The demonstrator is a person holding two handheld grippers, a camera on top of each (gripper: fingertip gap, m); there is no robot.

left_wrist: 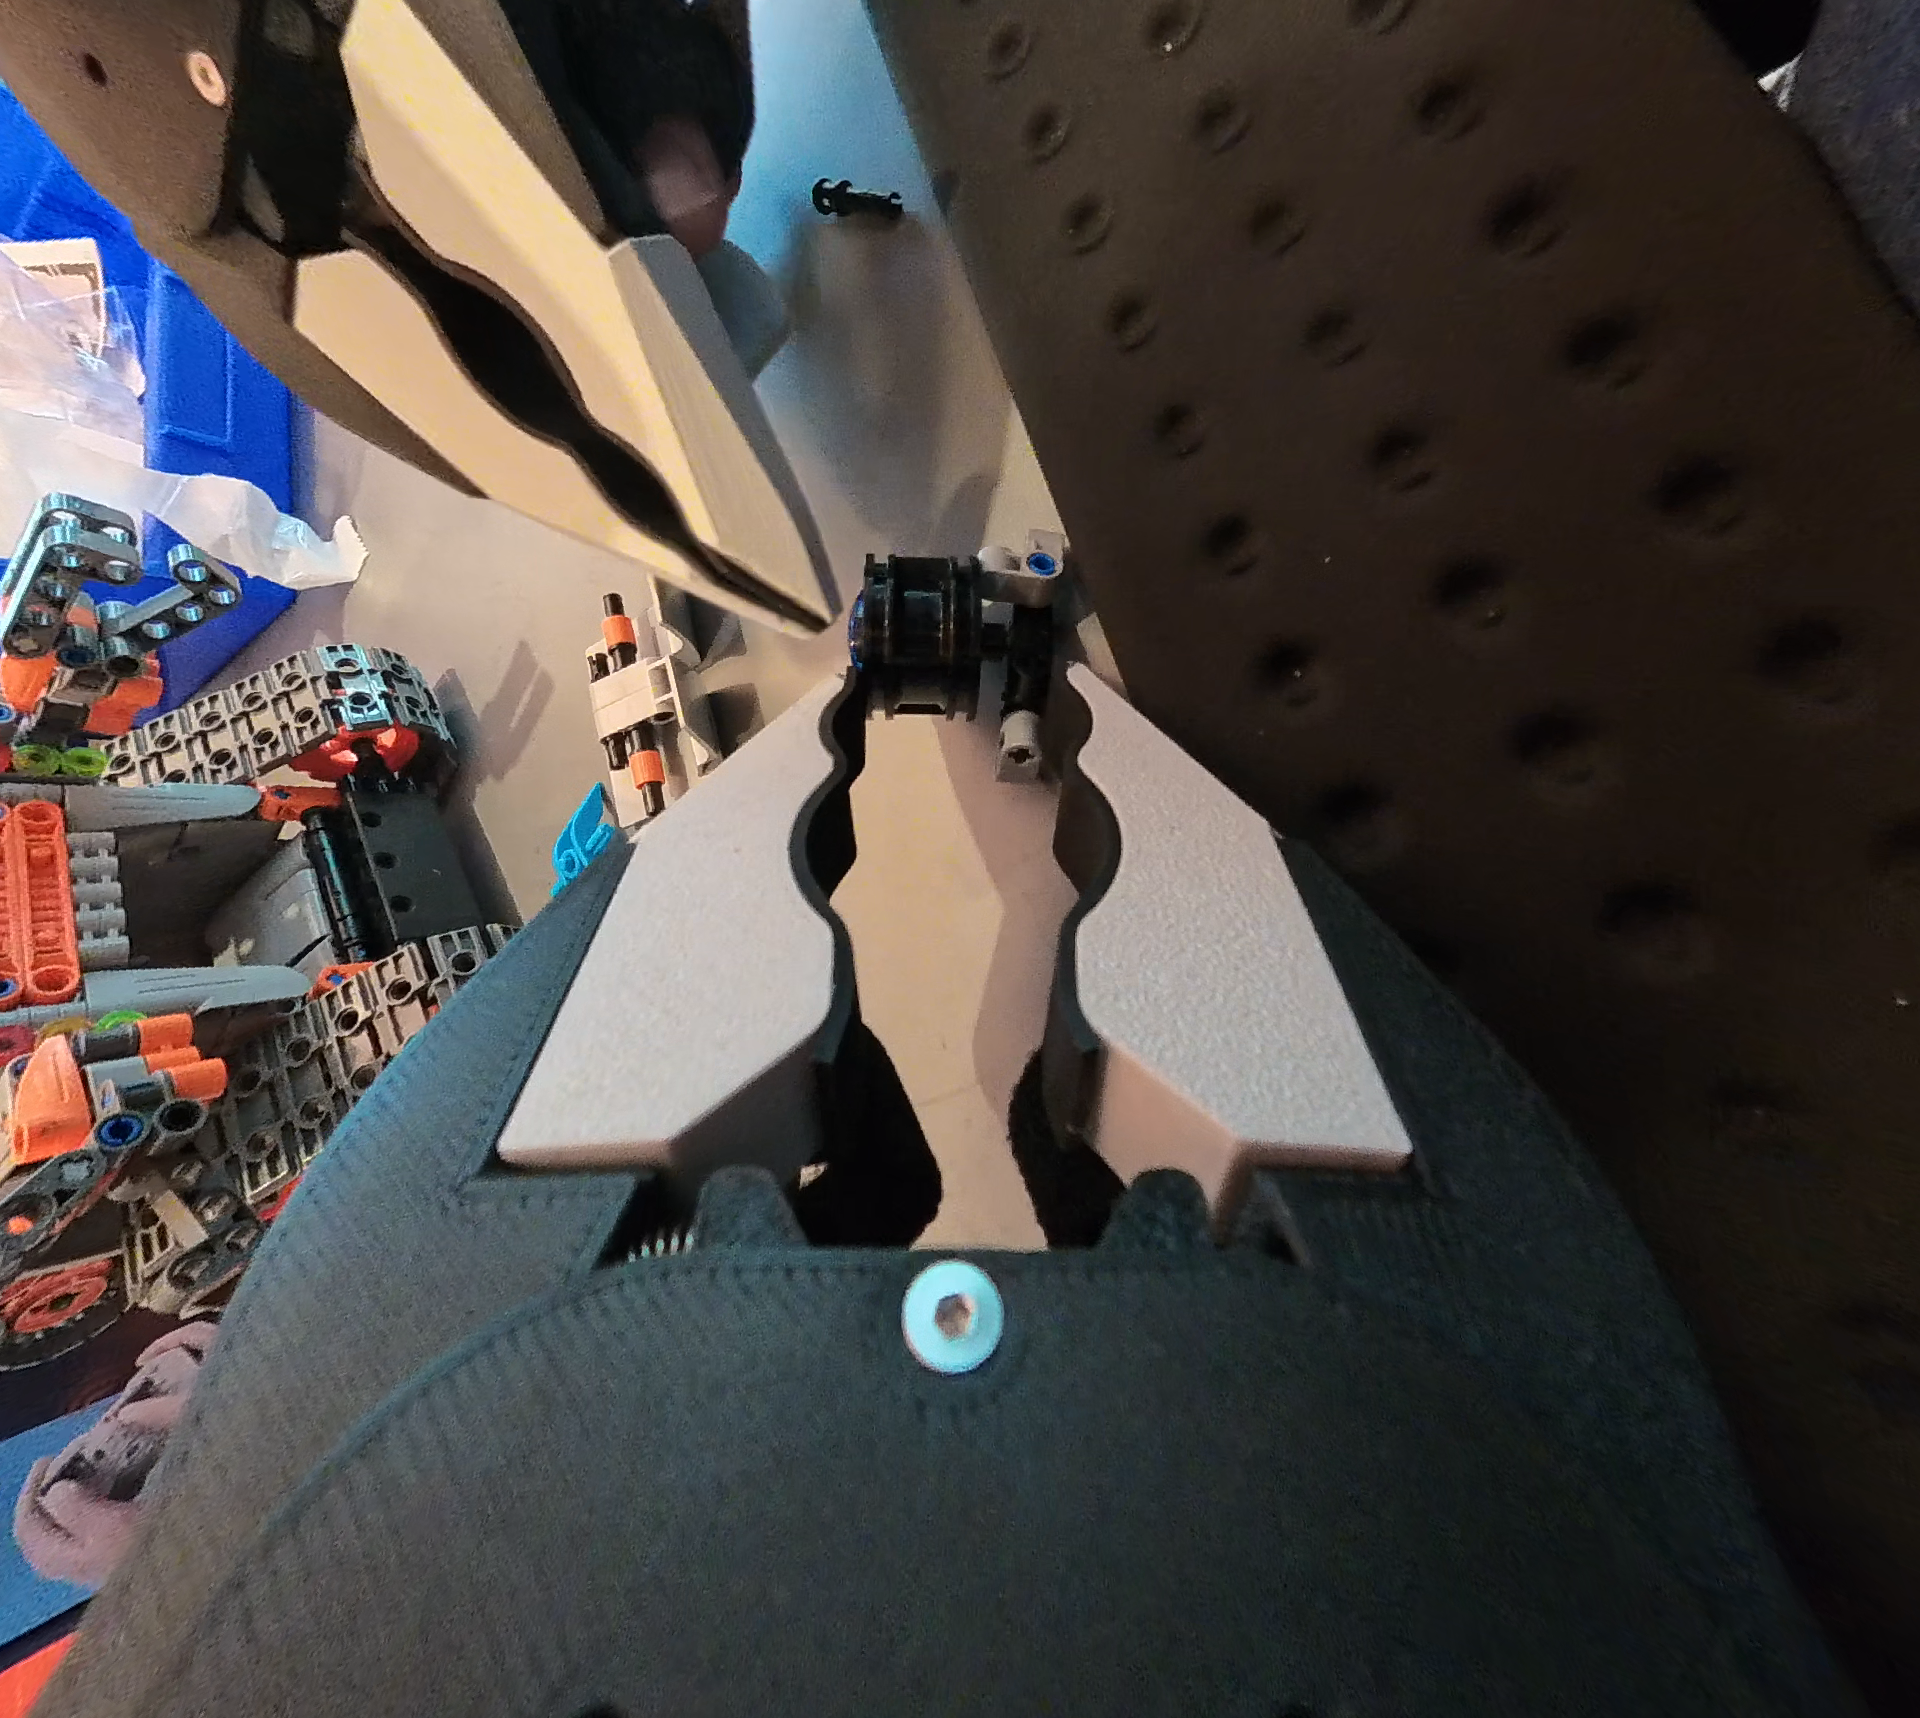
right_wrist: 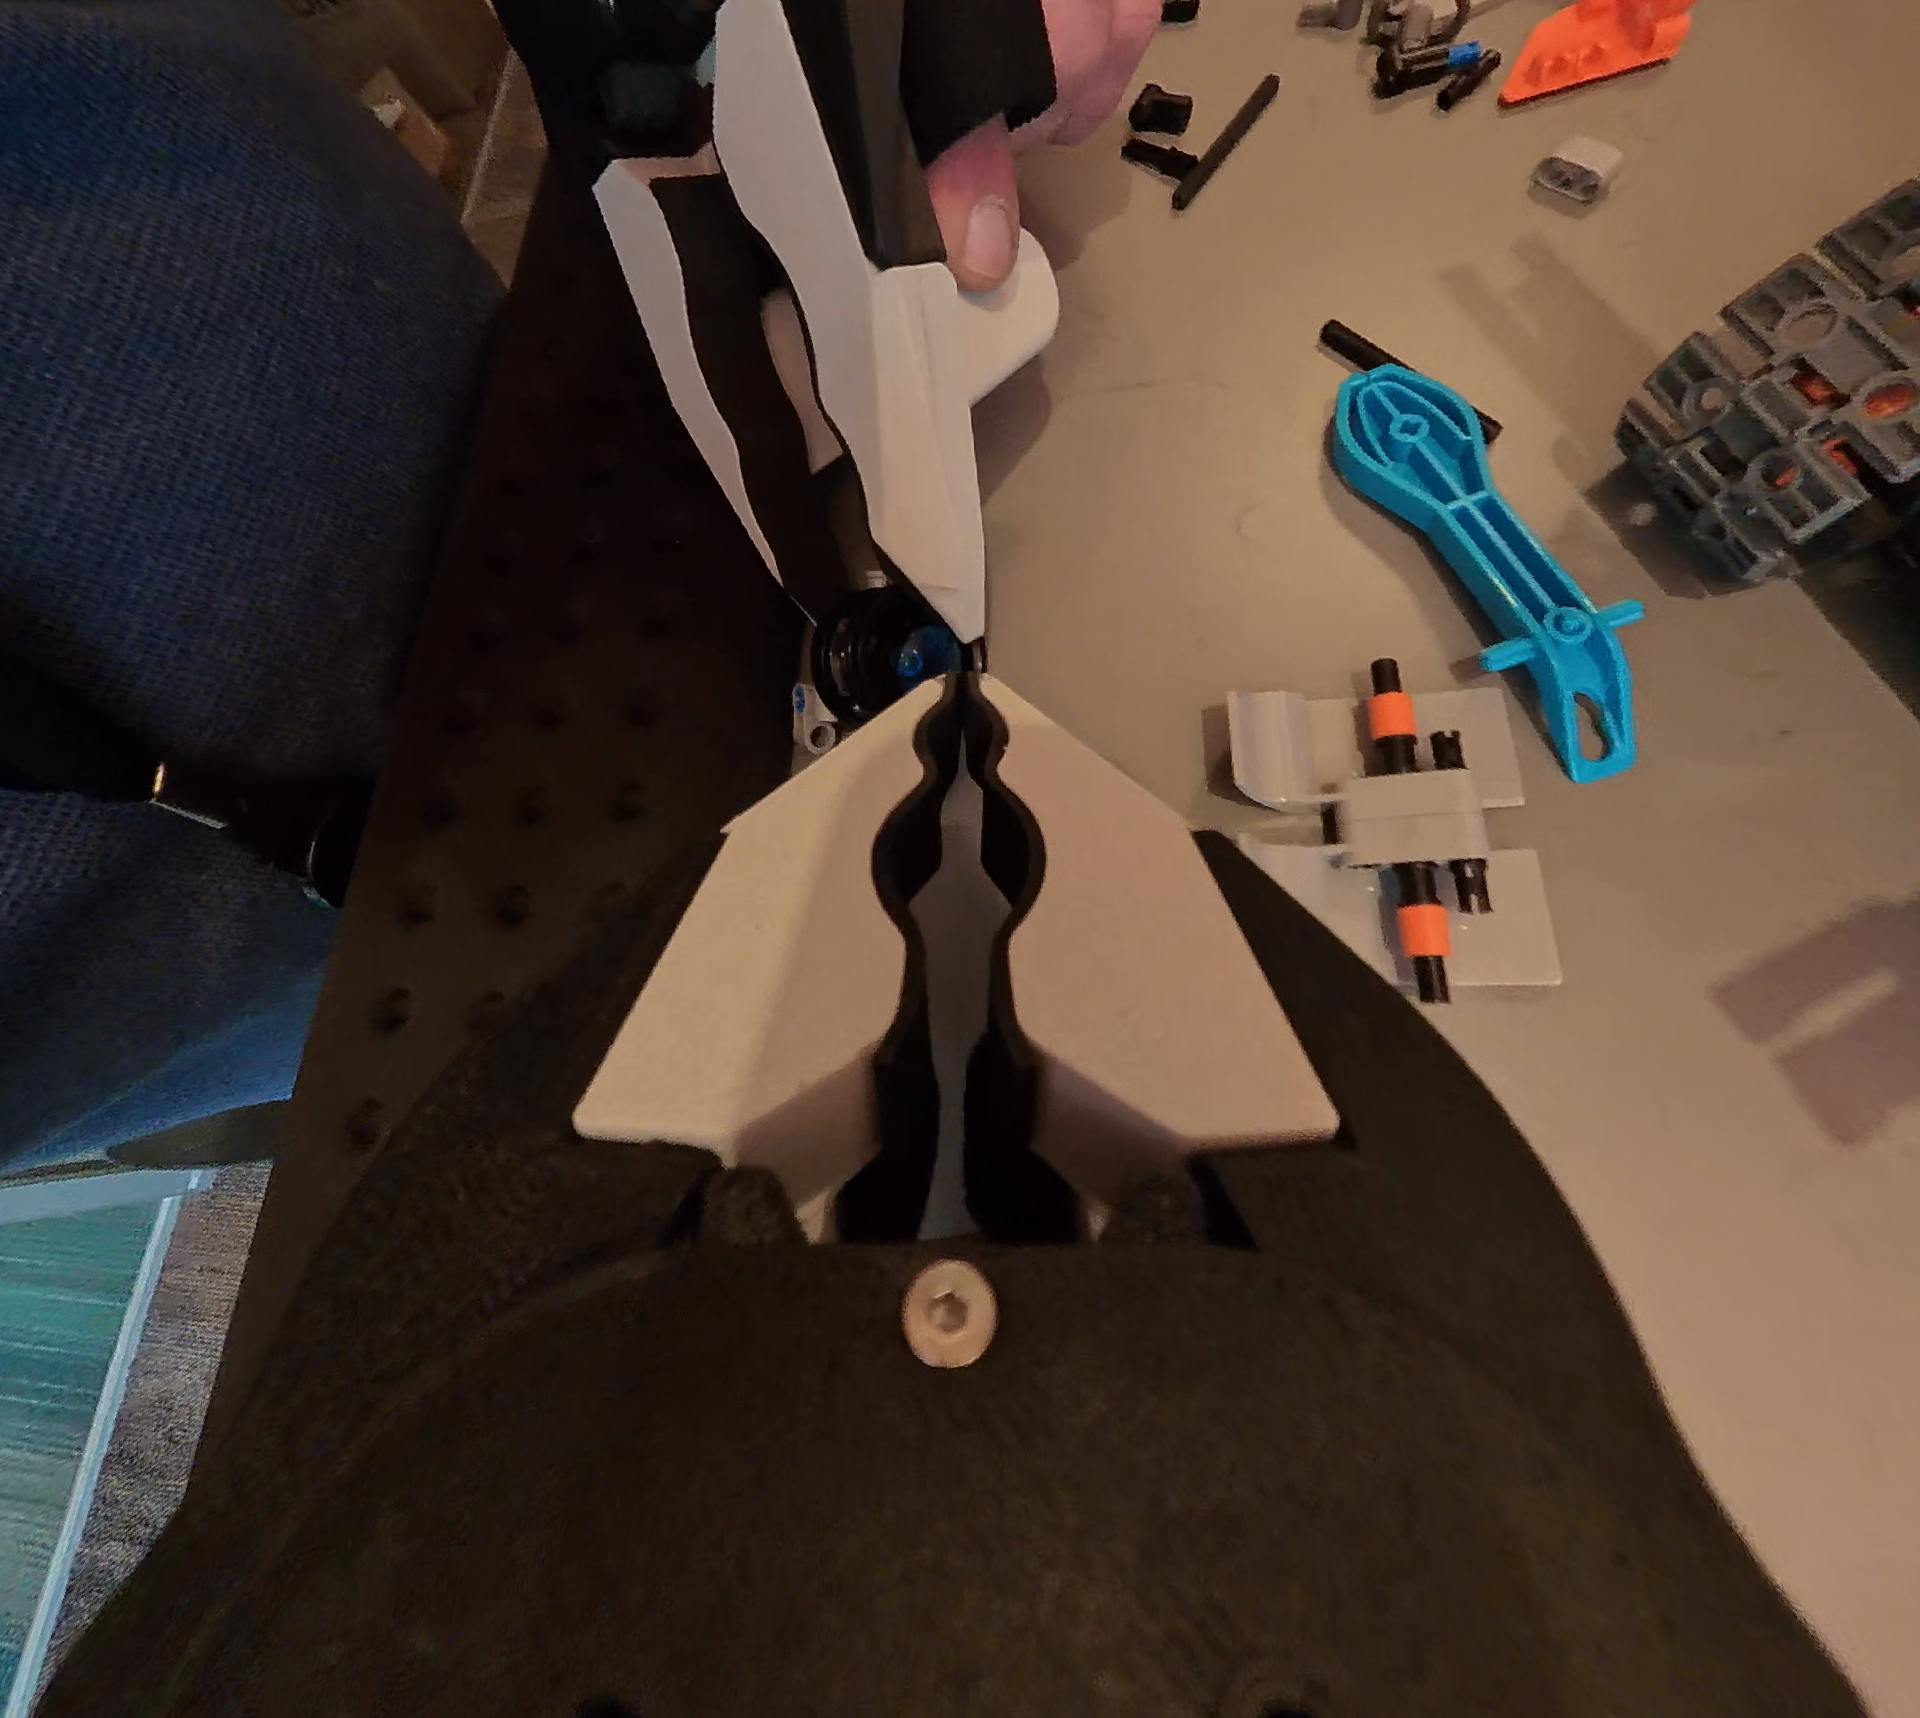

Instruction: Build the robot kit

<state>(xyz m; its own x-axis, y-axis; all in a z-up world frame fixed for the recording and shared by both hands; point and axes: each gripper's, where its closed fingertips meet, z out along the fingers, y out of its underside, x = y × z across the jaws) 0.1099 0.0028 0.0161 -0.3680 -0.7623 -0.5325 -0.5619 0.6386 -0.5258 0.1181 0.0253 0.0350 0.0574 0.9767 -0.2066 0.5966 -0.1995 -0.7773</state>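
Observation:
My left gripper [left_wrist: 956,692] is shut on a small black wheel assembly [left_wrist: 920,629] with grey connector pieces, held at the fingertips above the grey table [left_wrist: 883,380]. My right gripper [right_wrist: 961,686] is shut. Its tips touch the blue-capped end of that assembly [right_wrist: 868,660]. I cannot tell whether anything thin is pinched between them. In the left wrist view the right gripper [left_wrist: 821,619] comes in from the upper left. In the right wrist view the left gripper [right_wrist: 883,619] comes down from the top, with a person's hand on it.
A dark perforated panel [left_wrist: 1455,525] stands close on one side. On the table lie a blue lever tool [right_wrist: 1486,567], a grey and orange sub-assembly [right_wrist: 1392,837], a tracked brick model [left_wrist: 260,733], loose parts with an orange piece [right_wrist: 1600,27], and a blue bin [left_wrist: 208,380]. My two grippers' fingertips are within a few centimetres of each other. Left tips and right tips are each some 20 cm from the tracked brick model [left_wrist: 260,733].

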